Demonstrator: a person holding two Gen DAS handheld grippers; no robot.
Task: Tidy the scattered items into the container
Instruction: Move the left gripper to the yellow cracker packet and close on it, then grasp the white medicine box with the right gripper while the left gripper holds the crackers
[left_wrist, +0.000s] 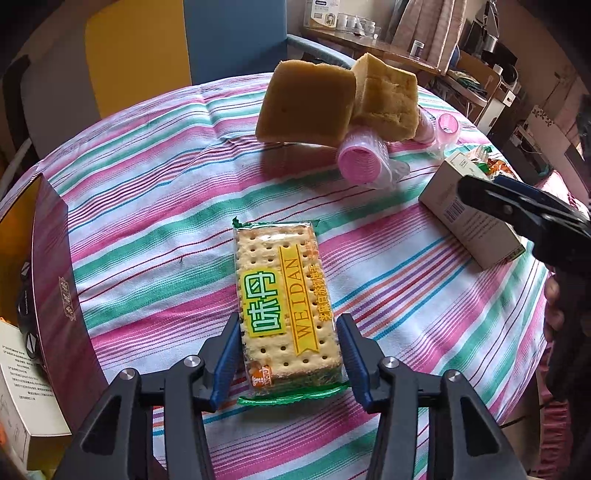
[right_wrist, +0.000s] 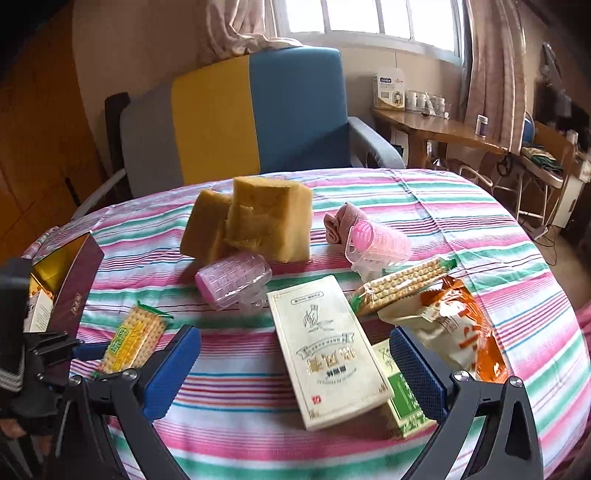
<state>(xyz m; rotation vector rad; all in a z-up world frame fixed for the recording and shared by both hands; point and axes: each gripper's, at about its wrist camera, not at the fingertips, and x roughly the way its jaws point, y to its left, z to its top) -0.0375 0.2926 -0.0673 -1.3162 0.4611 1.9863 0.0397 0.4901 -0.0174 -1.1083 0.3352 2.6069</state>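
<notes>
Left wrist view: the left gripper (left_wrist: 290, 360) has its blue fingers (left_wrist: 226, 356) spread either side of the green-edged cracker packet (left_wrist: 286, 310), which lies flat on the striped-cloth worktop (left_wrist: 147, 206); contact cannot be told. The maroon open container box (left_wrist: 51, 280) stands at the left edge.

Right wrist view: the right gripper (right_wrist: 295, 369) has its fingers (right_wrist: 171, 369) spread wide over the cream flat carton (right_wrist: 328, 354). Two yellow sponge blocks (right_wrist: 255, 225) stand behind.

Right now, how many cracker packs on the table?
2. One cracker pack lies between the left gripper fingers; a second cracker pack leans on the orange snack bag. More may be hidden.
</notes>
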